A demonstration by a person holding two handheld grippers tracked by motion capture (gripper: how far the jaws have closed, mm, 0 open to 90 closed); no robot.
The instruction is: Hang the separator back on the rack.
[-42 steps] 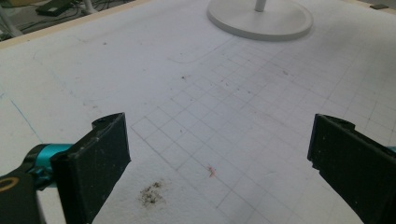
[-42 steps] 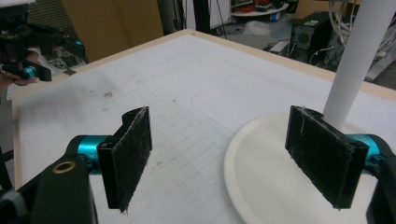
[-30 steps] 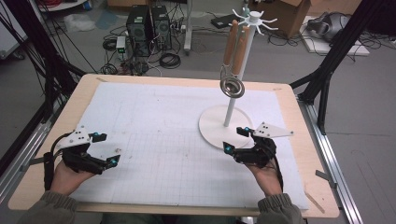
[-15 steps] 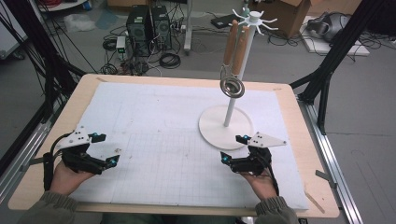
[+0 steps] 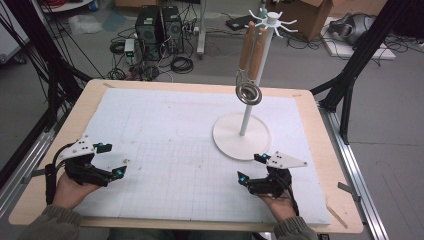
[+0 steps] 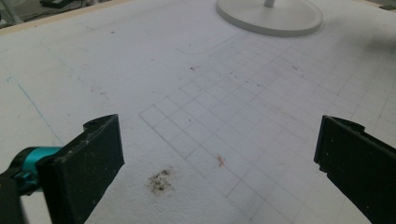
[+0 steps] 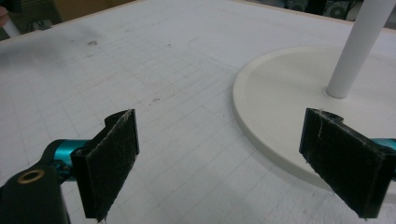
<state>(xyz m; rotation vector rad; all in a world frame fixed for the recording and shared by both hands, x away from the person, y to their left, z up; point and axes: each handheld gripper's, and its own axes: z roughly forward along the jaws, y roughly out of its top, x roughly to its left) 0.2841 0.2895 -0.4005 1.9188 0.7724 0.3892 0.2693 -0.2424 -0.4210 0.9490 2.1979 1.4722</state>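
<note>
**White foam, idle tools: the whisk hangs on its stand**

White gridded foam sheet [image 5: 165, 130] covers the pale wooden worktop [image 5: 320, 135], and nothing lies loose on it. At the left, the left tool [image 5: 111, 159] rests low on the sheet's near corner, gripped by the person's left hand [image 5: 72, 187]; in the left gripper view its 2 black jaws stand wide apart with bare foam between them. Further right, the tall white hook stand with a round base [image 5: 242, 136] sits on the sheet's right half, and 2 wooden-handled utensils, the front one a coiled metal whisk [image 5: 248, 93], hang from its top hooks, clear of the sheet. Nearest the base, the right tool [image 5: 248, 169] lies just in front of it, held from below by the right hand [image 5: 278, 202]; its jaws also gape wide with nothing held, pointing at the base rim. By my judgement the hanging is complete, or no pick has begun; both forearms lie flat and relaxed.
</note>
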